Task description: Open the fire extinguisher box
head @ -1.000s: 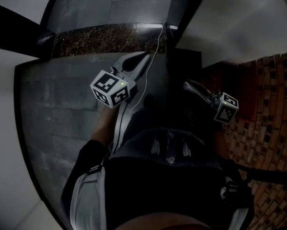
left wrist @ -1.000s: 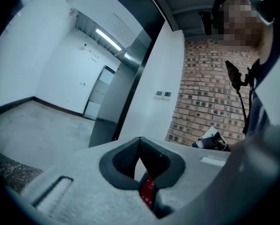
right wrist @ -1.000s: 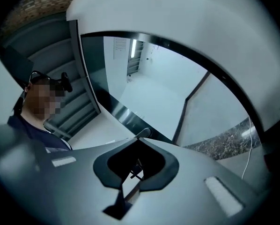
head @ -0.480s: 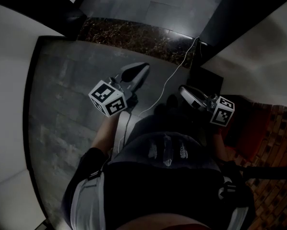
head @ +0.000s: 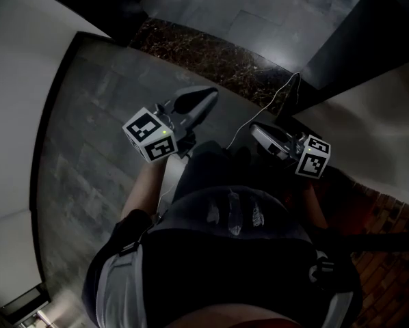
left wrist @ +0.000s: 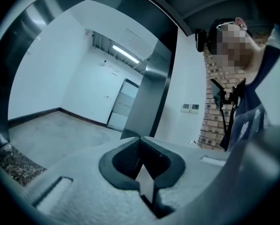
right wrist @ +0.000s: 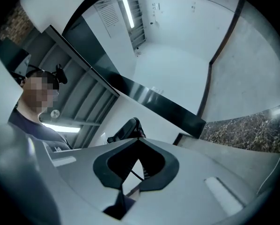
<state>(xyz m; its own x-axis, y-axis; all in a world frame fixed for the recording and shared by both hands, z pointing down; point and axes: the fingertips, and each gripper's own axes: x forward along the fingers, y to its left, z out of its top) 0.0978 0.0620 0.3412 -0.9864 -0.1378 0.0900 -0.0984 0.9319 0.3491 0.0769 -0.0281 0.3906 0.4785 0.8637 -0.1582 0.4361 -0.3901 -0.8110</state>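
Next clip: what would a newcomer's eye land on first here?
In the dim head view, the bright black-and-white marker cube on the left tongs and its twin on the right tongs stand out, both tongs shut and empty above the grey floor. Next comes the speckled stone strip crossing ahead, then the brick wall at lower right.

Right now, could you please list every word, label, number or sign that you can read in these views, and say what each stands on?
No text can be read in any view.
Left cube and right cube: black-and-white square markers only, no letters or digits.
Wall plates: too small to read.
Ceiling panel: faint lines, too blurred to read.
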